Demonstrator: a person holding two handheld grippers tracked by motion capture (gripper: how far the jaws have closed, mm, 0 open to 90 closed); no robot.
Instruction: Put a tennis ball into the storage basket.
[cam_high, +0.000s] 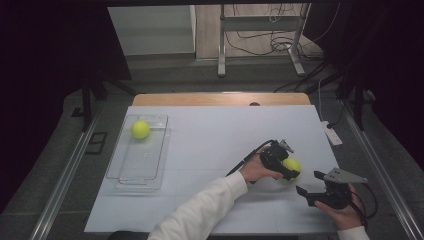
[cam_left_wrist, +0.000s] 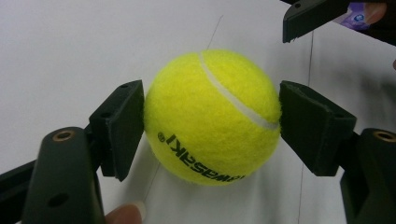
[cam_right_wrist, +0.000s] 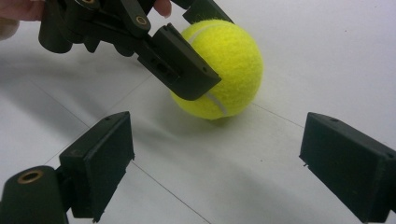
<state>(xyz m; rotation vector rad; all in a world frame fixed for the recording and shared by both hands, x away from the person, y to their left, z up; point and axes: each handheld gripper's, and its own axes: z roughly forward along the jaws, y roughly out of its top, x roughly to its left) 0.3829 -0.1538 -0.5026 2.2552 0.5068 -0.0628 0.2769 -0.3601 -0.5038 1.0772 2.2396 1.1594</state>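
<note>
At the left of the high view a clear plastic tray (cam_high: 125, 172) lies on the white counter (cam_high: 210, 135), and a yellow tennis ball (cam_high: 140, 129) sits in its far end, well apart from both hands.

Further right, near the counter's front right part, the left hand-held gripper (cam_high: 291, 170) reaches across from a white-sleeved forearm (cam_high: 200, 210), and its jaws stand on either side of a second tennis ball (cam_high: 292, 164). In the left gripper view this second tennis ball (cam_left_wrist: 212, 116) fills the space between the two black pads: the pad on the left of that view touches the felt, and the one on the right meets the ball at its white seam, so the left hand-held gripper (cam_left_wrist: 212, 128) is pinching the ball. The ball bears black lettering on its lower side and rests on the counter. The right gripper view shows the same grip from the side, with one pad across the ball's (cam_right_wrist: 224, 65) near face and the ball's underside on the counter.

Rightmost, the right hand-held gripper (cam_high: 310, 182) is held in the person's right hand (cam_high: 345, 212) just beside that ball, its jaws spread wide with nothing between them. In the right gripper view its two pads (cam_right_wrist: 100, 163) stand far apart over bare counter, pointing toward the ball.
</note>
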